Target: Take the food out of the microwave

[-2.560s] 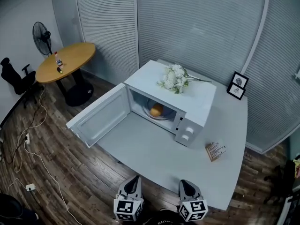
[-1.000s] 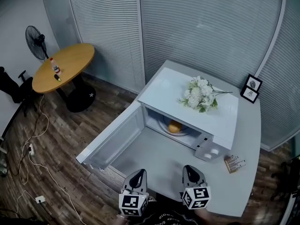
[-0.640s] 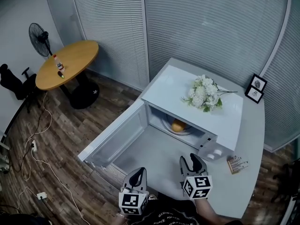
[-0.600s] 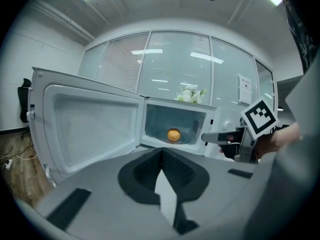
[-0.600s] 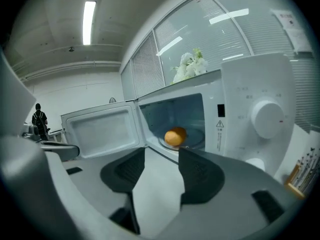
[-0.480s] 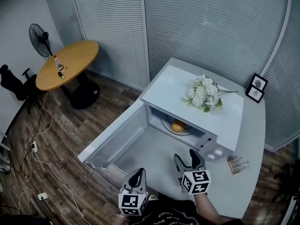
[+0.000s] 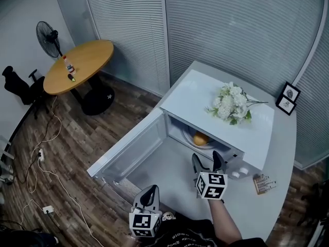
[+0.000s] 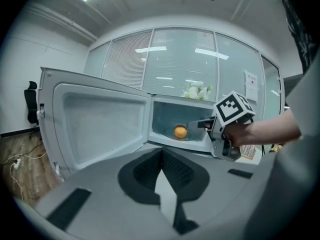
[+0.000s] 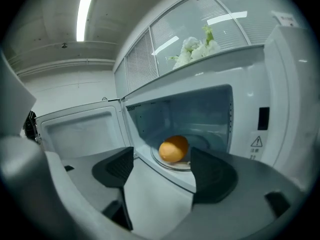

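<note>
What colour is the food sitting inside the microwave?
Orange. The food shows best in the right gripper view.

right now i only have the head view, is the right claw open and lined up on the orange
Observer: Yes. The right gripper view shows the right claw with its jaws apart, just opened. The orange sits framed between them but farther in, untouched.
Operator: what is the orange sitting on
Observer: A round glass plate on the floor of the microwave.
Operator: and the left claw
Observer: The left gripper view shows the left claw with its jaws together and nothing in them, facing the open door.
</note>
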`<state>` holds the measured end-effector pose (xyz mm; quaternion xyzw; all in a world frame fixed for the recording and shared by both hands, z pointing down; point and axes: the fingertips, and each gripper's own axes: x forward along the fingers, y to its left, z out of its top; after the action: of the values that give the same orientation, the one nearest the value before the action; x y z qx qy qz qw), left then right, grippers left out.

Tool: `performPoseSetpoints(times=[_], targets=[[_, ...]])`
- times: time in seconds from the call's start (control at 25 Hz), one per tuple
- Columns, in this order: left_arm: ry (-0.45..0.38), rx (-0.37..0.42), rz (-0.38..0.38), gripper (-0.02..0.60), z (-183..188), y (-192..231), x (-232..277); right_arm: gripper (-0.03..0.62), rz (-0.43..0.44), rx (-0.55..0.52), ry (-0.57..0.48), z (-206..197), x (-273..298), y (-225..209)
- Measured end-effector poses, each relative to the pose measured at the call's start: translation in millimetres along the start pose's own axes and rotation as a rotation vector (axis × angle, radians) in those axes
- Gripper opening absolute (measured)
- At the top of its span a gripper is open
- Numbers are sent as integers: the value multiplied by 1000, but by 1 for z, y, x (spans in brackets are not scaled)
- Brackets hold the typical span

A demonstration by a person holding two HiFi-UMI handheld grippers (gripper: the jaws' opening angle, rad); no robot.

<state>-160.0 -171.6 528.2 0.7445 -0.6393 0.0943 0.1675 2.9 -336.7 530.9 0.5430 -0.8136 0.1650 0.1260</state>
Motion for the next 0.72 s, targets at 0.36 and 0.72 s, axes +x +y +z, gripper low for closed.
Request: performPoseSetpoints(times=[0.36, 0.72], targets=[[32, -4, 10, 8, -6, 4, 3, 363, -79, -8, 71, -5, 42, -13], [60, -6, 31, 8, -8, 11, 4, 365, -105, -6, 129, -10, 74, -18]])
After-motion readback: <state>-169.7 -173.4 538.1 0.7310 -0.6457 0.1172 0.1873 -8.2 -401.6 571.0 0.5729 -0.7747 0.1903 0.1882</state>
